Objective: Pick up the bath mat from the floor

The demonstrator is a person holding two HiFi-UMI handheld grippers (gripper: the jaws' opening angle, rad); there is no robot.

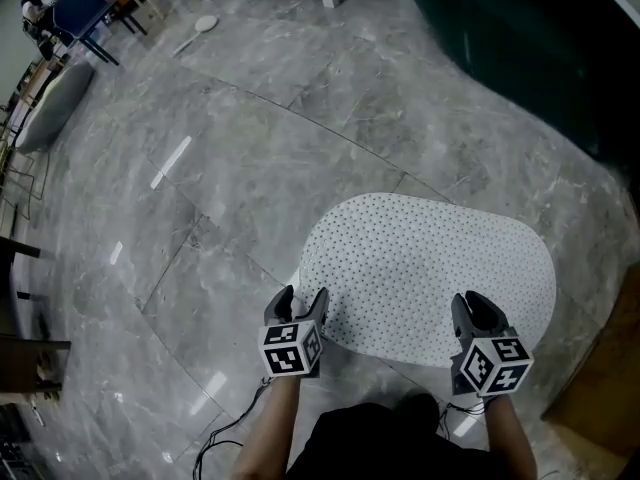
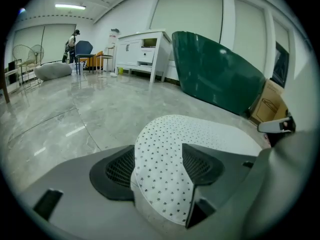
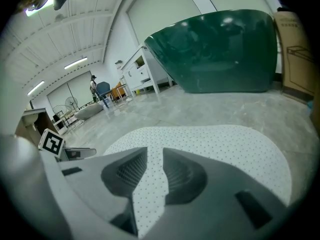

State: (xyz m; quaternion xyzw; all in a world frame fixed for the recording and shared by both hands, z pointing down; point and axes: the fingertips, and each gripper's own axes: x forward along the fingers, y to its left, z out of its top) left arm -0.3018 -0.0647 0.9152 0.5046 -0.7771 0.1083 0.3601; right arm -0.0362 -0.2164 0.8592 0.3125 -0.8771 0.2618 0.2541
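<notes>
Mat: white, rounded-oblong bath mat [image 1: 430, 268], soft sheet speckled all over with small dark dots; lies on the floor right of centre, near edge at both claws.
Floor: polished grey marble-look tile floor [image 1: 250, 168], veined, glossy with light streaks.
Left claw: left gripper [image 1: 302, 296] at the mat's near-left edge; jaws spread wide, ribbed dark pads either side of a raised, rounded hump of mat edge, not pinched flat.
Right claw: right gripper [image 1: 474, 302] at the near-right edge; jaws drawn close, clamped on a thin upright fold of mat.
Far right: dark green, smooth curved tub shell [image 2: 215, 74]; brown cardboard box [image 2: 270, 101] beside it, cut off by the frame.
Far left: white cabinet [image 2: 142, 51] on thin legs; grey rounded cushion [image 1: 55, 103] on the floor.
Hard to make out: pale long-handled object [image 1: 197, 30] on the far floor, too small to name; mat's underside and the pads' contact faces hidden by the fold.
</notes>
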